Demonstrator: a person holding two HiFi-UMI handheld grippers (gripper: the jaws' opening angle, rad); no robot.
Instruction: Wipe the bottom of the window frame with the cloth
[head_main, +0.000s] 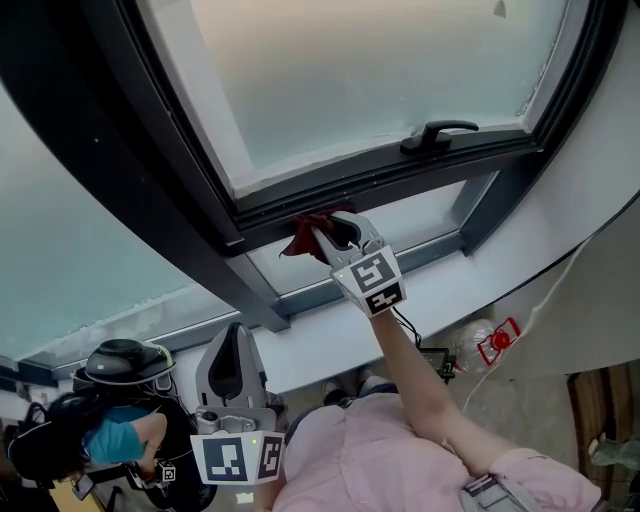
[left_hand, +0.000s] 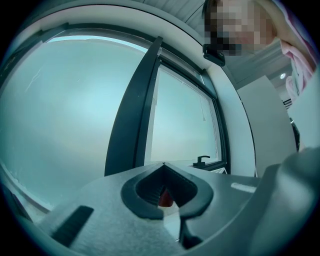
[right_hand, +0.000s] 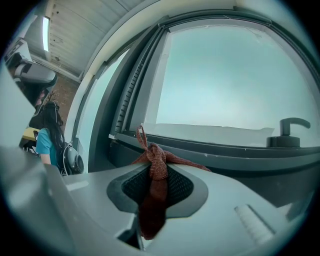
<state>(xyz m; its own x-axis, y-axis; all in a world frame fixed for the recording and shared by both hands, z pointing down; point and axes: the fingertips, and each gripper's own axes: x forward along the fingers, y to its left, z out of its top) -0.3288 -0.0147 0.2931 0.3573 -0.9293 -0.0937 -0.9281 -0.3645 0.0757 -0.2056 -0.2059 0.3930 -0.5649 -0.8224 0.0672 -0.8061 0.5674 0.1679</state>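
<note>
1. The dark red cloth (head_main: 302, 236) (right_hand: 156, 167) is sitting at the bottom rail of the window frame (head_main: 400, 172) (right_hand: 225, 150), near its left corner. The bunched front end is lying against the dark rail, and a thin loop of fabric is sticking up from the bunch.
2. The right gripper (head_main: 325, 236) (right_hand: 156, 175) is pinching the cloth. In the right gripper view the jaws are closing on the fabric from both sides, and a strip is hanging down through the gap behind them.
3. This gripper is reaching up and forward on an outstretched arm in a pink sleeve (head_main: 400, 455), with its marker cube (head_main: 370, 279) facing the head camera.
4. The black window handle (head_main: 437, 133) (right_hand: 289, 133) (left_hand: 201, 161) is standing on the same rail, well to the right of the cloth.
5. The left gripper (head_main: 232, 368) (left_hand: 162, 167) is hanging low, well apart from the frame, and is pointing up at the glass. Its jaw tips are pressing together. A small red patch is showing through the hollow behind them, and I cannot tell what it is.
6. A white sill (head_main: 480, 272) is running below the frame.
7. At the lower left, another person in a teal top (head_main: 115, 432) (right_hand: 44, 142) is sitting beside the window.
</note>
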